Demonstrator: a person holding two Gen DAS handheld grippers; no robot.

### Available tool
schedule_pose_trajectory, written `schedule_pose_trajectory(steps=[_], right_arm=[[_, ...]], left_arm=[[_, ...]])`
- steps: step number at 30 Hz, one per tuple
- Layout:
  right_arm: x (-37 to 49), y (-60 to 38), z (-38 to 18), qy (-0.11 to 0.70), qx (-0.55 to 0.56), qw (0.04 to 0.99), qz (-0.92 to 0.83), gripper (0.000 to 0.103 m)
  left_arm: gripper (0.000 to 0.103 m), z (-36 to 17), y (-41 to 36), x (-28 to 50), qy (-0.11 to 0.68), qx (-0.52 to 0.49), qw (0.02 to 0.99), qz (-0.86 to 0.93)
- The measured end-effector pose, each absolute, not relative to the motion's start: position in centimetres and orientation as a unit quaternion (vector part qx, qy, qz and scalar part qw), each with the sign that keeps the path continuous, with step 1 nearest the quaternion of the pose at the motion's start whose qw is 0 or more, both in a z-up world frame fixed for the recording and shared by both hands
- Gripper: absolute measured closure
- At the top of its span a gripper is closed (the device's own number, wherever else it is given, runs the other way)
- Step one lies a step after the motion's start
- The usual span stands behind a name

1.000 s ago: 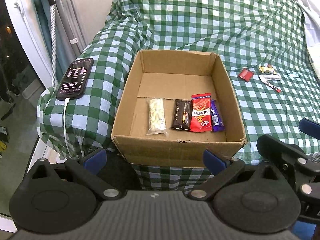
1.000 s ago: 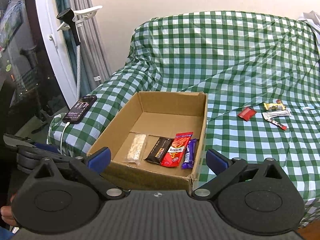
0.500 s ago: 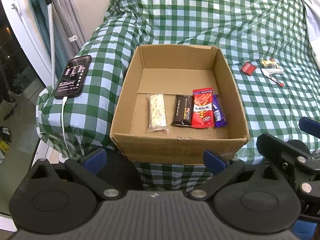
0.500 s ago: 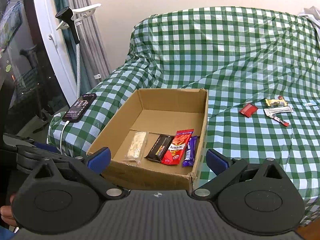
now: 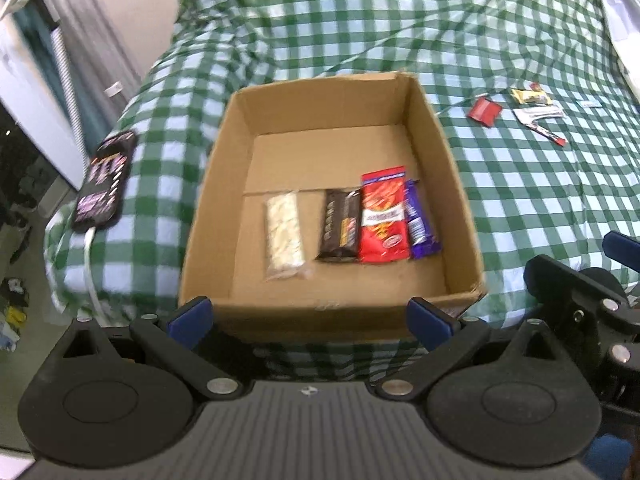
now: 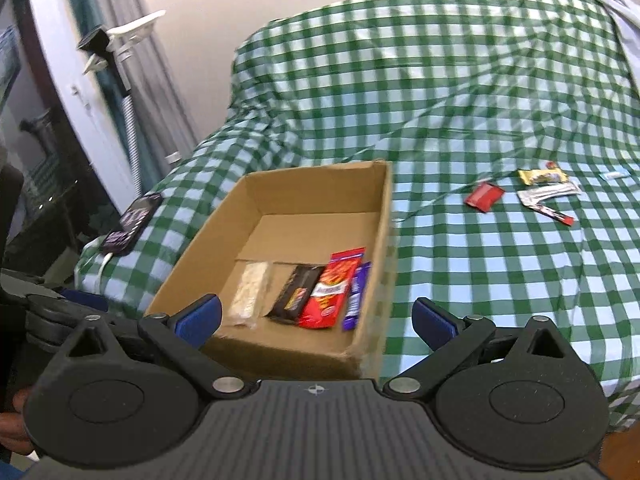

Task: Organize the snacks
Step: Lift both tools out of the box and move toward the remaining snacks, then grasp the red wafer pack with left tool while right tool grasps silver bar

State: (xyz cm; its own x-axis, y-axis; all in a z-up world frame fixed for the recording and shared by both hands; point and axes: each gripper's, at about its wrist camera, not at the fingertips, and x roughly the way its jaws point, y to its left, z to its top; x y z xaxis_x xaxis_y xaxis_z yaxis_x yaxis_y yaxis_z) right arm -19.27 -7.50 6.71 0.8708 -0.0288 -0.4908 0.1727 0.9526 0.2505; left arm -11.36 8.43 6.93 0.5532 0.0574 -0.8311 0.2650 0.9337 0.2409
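between picks, both grippers spread wide and empty
four snacks lie in the brown cardboard box (image 5: 434, 152); loose wrappers like the red square packet (image 6: 484, 196) wait on the green checked cloth (image 6: 480, 280). next: right gripper (image 6: 316, 316) reaches there; left gripper (image 5: 310, 314) idle.

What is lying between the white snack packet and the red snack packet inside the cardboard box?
A dark brown chocolate bar lies between the white packet and the red packet; both views show it.

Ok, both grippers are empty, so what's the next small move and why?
Probably send the open right gripper toward the red packet on the checked cloth. It lies loose, nearest the box, where four snacks already sit in a row.
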Motion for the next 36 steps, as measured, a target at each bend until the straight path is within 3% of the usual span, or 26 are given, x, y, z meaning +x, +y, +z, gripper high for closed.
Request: schedule_pose_trajectory(steps=[15, 28, 36], right_arm=[[-17.8, -24.8, 4.4, 0.218, 0.223, 0.926, -0.213, 0.002], [-5.7, -43.0, -1.5, 0.222, 0.296, 0.882, -0.292, 0.001], [5.4, -52.0, -6.6, 0.259, 0.308, 0.858, -0.320, 0.001]], left_arm=[[0.000, 4.9, -9.5, 0.7, 0.481, 0.205, 0.839, -0.152], [0.000, -8.8, -25.3, 17.9, 0.499, 0.227, 0.812, -0.201], [0.000, -15.2, -28.6, 24.9, 0.560, 0.173, 0.780, -0.218]])
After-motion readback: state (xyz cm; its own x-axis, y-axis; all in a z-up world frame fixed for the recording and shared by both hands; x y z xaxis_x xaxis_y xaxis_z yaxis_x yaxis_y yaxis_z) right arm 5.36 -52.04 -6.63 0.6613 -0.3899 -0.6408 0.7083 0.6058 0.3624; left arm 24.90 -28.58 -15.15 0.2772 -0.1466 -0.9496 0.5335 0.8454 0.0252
